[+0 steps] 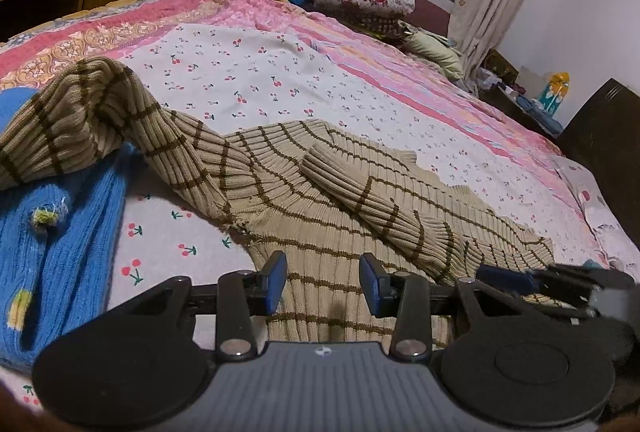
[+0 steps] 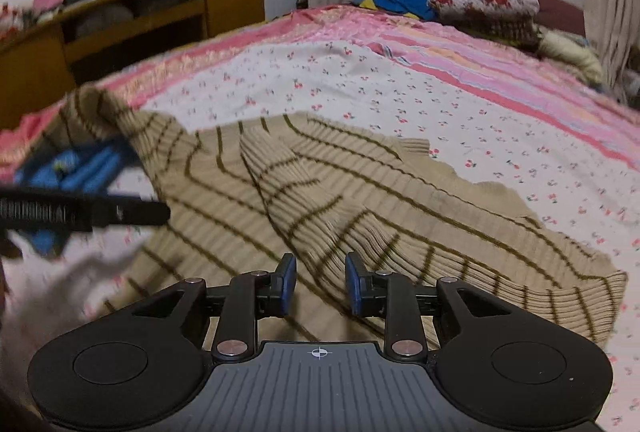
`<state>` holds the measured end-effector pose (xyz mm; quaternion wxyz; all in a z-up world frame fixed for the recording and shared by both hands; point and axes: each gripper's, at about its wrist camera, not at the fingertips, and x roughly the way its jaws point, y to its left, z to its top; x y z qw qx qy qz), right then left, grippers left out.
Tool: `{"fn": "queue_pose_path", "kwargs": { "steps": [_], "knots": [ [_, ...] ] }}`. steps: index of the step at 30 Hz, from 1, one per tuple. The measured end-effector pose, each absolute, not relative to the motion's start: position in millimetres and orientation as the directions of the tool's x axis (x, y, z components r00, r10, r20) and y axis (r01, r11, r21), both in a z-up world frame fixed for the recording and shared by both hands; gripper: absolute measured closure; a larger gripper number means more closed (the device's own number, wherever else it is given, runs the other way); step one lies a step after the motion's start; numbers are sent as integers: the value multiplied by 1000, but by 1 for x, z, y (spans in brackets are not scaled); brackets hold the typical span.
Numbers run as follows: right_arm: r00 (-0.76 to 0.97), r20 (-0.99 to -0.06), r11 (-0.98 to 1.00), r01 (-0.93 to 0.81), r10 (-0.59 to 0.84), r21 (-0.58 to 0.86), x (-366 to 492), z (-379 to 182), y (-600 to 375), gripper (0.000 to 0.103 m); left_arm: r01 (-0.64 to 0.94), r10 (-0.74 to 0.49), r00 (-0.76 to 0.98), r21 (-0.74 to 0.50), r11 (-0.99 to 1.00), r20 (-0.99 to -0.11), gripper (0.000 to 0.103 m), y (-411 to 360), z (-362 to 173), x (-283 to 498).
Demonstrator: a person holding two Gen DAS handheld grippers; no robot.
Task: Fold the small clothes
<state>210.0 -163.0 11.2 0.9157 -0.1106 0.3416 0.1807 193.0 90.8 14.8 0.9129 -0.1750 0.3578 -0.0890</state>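
No legible words, brands or numbers are to be made out; only a small crosshair sign is seen printed on the ribbed grey gripper body (image 2: pixel 319 352), and blurred, unreadable raised lettering on a black bar (image 2: pixel 36 212) at the left edge.

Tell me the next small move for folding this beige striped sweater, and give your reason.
Probably send the left gripper to the sleeve draped over the blue knit and bring it across the beige striped sweater. The other sleeve already lies folded over the body, and both grippers look open, holding nothing.
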Motion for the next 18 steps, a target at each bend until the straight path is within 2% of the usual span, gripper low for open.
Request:
{"fn": "queue_pose_path", "kwargs": {
  "steps": [5, 10, 18],
  "knots": [
    [711, -674, 904, -399, 200, -153, 187, 0, -174, 76, 46, -294, 723, -382, 923, -625, 57, 89, 14, 193],
    [743, -663, 928, -305, 90, -216, 189, -12, -184, 76, 47, -293, 721, -377, 925, -628, 57, 87, 13, 193],
    [785, -588, 812, -466, 196, -350, 186, -10, -137, 76, 31, -284, 725, -381, 924, -628, 57, 93, 14, 195]
  ]
}}
